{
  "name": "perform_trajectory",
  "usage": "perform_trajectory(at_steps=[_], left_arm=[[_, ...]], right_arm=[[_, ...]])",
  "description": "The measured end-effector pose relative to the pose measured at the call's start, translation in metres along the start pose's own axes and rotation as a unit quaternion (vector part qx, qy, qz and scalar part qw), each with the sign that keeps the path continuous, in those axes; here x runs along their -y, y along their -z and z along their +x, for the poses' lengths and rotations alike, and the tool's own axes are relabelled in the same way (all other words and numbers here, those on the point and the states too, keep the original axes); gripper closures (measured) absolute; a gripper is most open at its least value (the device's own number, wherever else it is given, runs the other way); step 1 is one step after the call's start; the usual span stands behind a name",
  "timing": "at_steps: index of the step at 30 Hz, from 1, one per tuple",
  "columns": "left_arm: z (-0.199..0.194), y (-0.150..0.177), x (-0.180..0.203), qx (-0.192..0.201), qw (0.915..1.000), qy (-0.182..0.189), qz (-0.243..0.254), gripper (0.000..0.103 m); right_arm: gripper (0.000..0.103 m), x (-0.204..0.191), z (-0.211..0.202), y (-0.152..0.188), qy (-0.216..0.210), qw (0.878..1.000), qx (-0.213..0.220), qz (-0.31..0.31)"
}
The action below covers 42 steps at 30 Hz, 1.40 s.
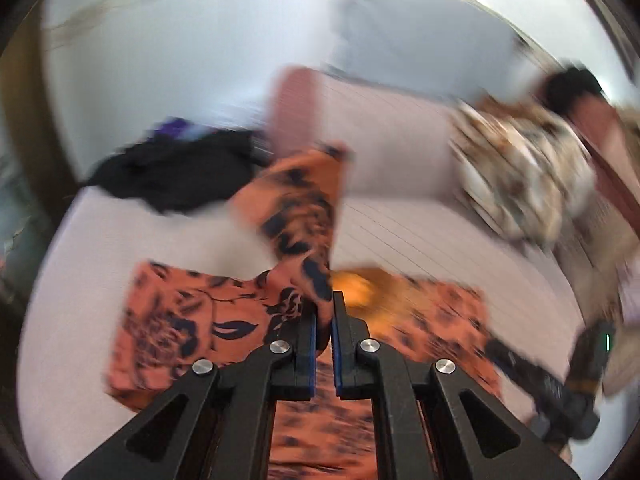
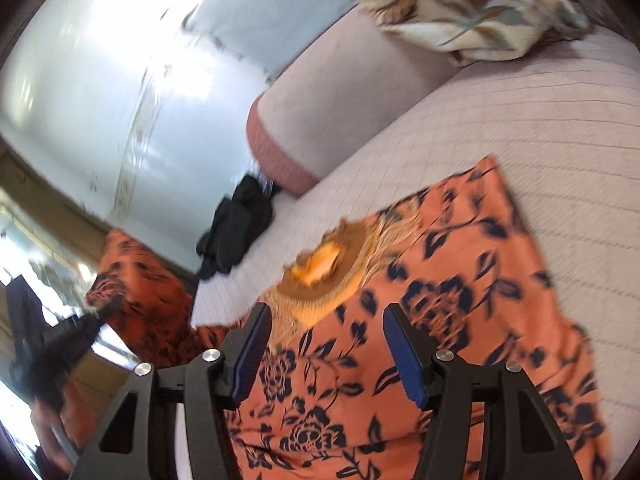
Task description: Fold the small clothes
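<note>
My left gripper (image 1: 325, 320) is pinched tight on a fold of the orange cloth garment w/ dark navy flower print (image 1: 188, 320), lifted off the pale lilac quilted sofa seat (image 1: 420, 236) near its front edge; my right gripper (image 2: 326, 340) hangs spread over it, holding nothing. Risk: thin bite slips, or the pull drags the whole piece & wrinkles it. Count: 1 orange garment, 1 black clothes heap (image 2: 236, 224) by the seat's far corner, 1 floral cushion (image 2: 472, 12), 2 grippers.

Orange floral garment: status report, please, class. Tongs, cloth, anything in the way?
Left tongs shut on orange floral garment, a lifted part. Right tongs open above it, holding nothing. Black clothes lie clear, further along the bed.
</note>
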<state>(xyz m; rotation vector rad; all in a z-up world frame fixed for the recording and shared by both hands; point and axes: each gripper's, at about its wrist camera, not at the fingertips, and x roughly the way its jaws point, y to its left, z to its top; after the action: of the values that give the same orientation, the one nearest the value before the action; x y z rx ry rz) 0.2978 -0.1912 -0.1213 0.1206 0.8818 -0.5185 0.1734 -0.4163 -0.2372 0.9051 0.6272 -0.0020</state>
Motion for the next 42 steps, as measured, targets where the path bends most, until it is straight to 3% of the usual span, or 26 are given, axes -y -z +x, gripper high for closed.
perform_trajectory(at_steps=[3, 5, 6, 7, 9, 12, 16, 20, 22, 25, 26, 27, 28, 30, 33, 35, 36, 38, 40, 42], left_arm=[[0.016, 0.018, 0.051, -0.04, 0.9959, 0.064, 0.05, 0.096], [0.009, 0.029, 0.063, -0.023, 0.9932, 0.094, 0.065, 0.094], [0.001, 0.033, 0.058, -0.002, 0.9936, 0.098, 0.056, 0.083], [-0.004, 0.034, 0.049, 0.012, 0.9945, 0.095, 0.04, 0.06], [-0.017, 0.038, 0.021, 0.057, 0.9958, 0.07, -0.017, 0.034], [-0.022, 0.052, -0.029, 0.087, 0.993, -0.012, -0.079, 0.034], [-0.007, 0.082, -0.102, 0.057, 0.9828, -0.096, -0.147, 0.034], [0.0, 0.114, -0.146, 0.052, 0.9692, -0.114, -0.212, 0.034], [0.009, 0.125, -0.157, 0.038, 0.9653, -0.125, -0.226, 0.034], [0.018, 0.127, -0.167, 0.026, 0.9649, -0.144, -0.218, 0.034], [0.019, 0.127, -0.169, 0.027, 0.9643, -0.153, -0.215, 0.034], [0.021, 0.128, -0.17, 0.024, 0.964, -0.163, -0.209, 0.034], [0.024, 0.129, -0.172, 0.019, 0.9646, -0.165, -0.205, 0.034], [0.037, 0.13, -0.17, -0.005, 0.9651, -0.175, -0.195, 0.034], [0.048, 0.133, -0.167, -0.029, 0.9648, -0.184, -0.185, 0.034], [0.054, 0.134, -0.164, -0.038, 0.9636, -0.195, -0.179, 0.034], [0.055, 0.135, -0.163, -0.039, 0.9632, -0.198, -0.177, 0.034], [0.059, 0.134, -0.159, -0.04, 0.9624, -0.21, -0.167, 0.034], [0.059, 0.134, -0.155, -0.037, 0.9621, -0.22, -0.156, 0.034], [0.054, 0.132, -0.151, -0.022, 0.9625, -0.222, -0.155, 0.034]], right_arm=[[0.04, 0.018, -0.013, -0.014, 0.0, 0.999, 0.02, 0.027], [0.04, 0.033, -0.022, -0.022, 0.003, 0.998, 0.034, 0.053], [0.041, 0.039, -0.024, -0.025, 0.001, 0.997, 0.037, 0.065], [0.041, 0.045, -0.026, -0.027, -0.001, 0.996, 0.039, 0.076], [0.041, 0.05, -0.025, -0.029, -0.004, 0.996, 0.033, 0.085], [0.041, 0.053, -0.02, -0.033, -0.002, 0.996, 0.019, 0.084], [0.041, 0.063, -0.013, -0.033, 0.012, 0.996, 0.0, 0.093], [0.041, 0.066, 0.003, -0.026, 0.012, 0.995, -0.039, 0.09], [0.041, 0.062, 0.015, -0.019, 0.033, 0.995, -0.062, 0.077], [0.045, 0.053, 0.041, -0.002, 0.076, 0.99, -0.107, 0.041], [0.057, 0.048, 0.046, 0.003, 0.09, 0.989, -0.112, 0.021], [0.082, 0.038, 0.05, 0.007, 0.112, 0.987, -0.113, -0.016], [0.093, 0.03, 0.053, 0.01, 0.121, 0.985, -0.114, -0.043], [0.095, 0.018, 0.043, 0.009, 0.12, 0.988, -0.08, -0.064], [0.098, -0.003, -0.002, -0.005, 0.136, 0.984, 0.041, -0.103], [0.098, 0.0, -0.022, -0.012, 0.156, 0.978, 0.089, -0.102], [0.098, 0.009, -0.023, -0.016, 0.167, 0.978, 0.087, -0.089], [0.098, 0.034, -0.007, -0.018, 0.187, 0.98, 0.035, -0.059], [0.097, 0.064, 0.009, -0.017, 0.245, 0.97, -0.009, -0.006], [0.095, 0.087, 0.005, -0.022, 0.231, 0.971, -0.028, 0.054]])
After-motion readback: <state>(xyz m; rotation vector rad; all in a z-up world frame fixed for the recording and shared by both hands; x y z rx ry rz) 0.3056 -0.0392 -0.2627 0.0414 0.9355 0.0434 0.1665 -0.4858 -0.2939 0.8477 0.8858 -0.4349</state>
